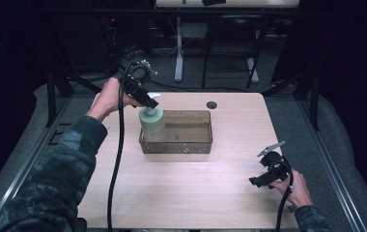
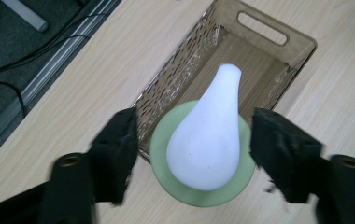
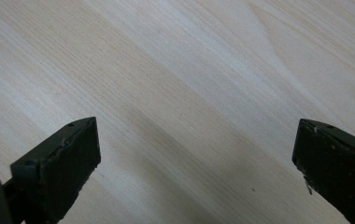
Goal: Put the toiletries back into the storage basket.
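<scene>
Left gripper: the left gripper (image 2: pixel 192 154) hangs over the pump bottle, looking almost straight down on it; in the high view the left gripper (image 1: pixel 148 100) sits at the far left of the table, above the bottle's top.
Left jaws: spread wide, one black pad on each side of the white pump head (image 2: pixel 208 133), with a clear gap on both sides. They grip nothing.
Pump bottle: a pale green pump bottle (image 1: pixel 152 124) stands upright in the left end of the bin, its white nozzle pointing along the bin's length toward the handle slot.
Bin: a clear brown plastic bin (image 1: pixel 193 145) lies in the middle of the table, long side left to right. A handle slot (image 2: pixel 262 28) shows in its end wall. Apart from the bottle, its floor looks bare.
Right gripper: the right gripper (image 1: pixel 262 180) is held low at the near right of the table, well apart from the bin.
Right jaws: wide open, the two black pads far apart over bare wood (image 3: pixel 189 93). They hold nothing.
Table: a light wood table (image 1: pixel 239 121) with a small dark round hole (image 1: pixel 212 104) just beyond the bin.
Around: the left gripper's black cable (image 1: pixel 116 169) trails down the left side of the table toward the near edge.
</scene>
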A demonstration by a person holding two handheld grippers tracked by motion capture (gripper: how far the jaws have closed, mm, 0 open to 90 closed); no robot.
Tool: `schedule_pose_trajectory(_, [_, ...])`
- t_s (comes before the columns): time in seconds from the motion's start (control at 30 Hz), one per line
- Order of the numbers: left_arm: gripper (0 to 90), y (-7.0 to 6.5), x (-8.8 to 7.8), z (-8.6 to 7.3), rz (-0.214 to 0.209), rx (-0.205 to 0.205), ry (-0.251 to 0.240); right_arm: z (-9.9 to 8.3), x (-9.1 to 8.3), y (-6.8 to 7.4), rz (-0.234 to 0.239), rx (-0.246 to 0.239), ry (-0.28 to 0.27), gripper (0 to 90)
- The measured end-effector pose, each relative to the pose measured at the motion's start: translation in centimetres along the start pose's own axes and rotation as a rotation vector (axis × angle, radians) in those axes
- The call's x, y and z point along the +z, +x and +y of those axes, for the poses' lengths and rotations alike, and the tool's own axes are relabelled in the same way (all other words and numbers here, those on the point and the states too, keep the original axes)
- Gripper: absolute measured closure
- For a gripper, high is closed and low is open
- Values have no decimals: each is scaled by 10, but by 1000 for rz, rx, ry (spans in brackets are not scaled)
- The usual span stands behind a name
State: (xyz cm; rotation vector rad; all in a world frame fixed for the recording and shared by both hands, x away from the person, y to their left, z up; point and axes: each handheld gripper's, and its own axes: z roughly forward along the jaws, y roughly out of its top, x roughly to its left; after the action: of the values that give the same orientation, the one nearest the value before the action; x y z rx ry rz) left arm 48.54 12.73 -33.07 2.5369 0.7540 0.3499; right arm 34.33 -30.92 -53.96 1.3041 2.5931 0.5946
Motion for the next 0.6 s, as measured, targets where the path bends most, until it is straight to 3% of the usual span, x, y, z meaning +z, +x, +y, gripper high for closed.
schedule_pose_trajectory(0.13, [167, -1, -8, -3, 3, -23, -49, 0, 0, 0, 2, 4, -1, 5])
schedule_pose_trajectory(0.33, [91, 2, -20, -15, 11, -70, -90, 0, 0, 0, -3, -3, 2, 4])
schedule_pose_trajectory(0.47, [32, -5, -25, -26, 10, -83, -119, 0, -1, 0, -3, -3, -2, 4])
schedule_pose_trajectory(0.6, [1, -14, -26, -41, 18, -87, -116, 1, -1, 2, 6, 3, -4, 3])
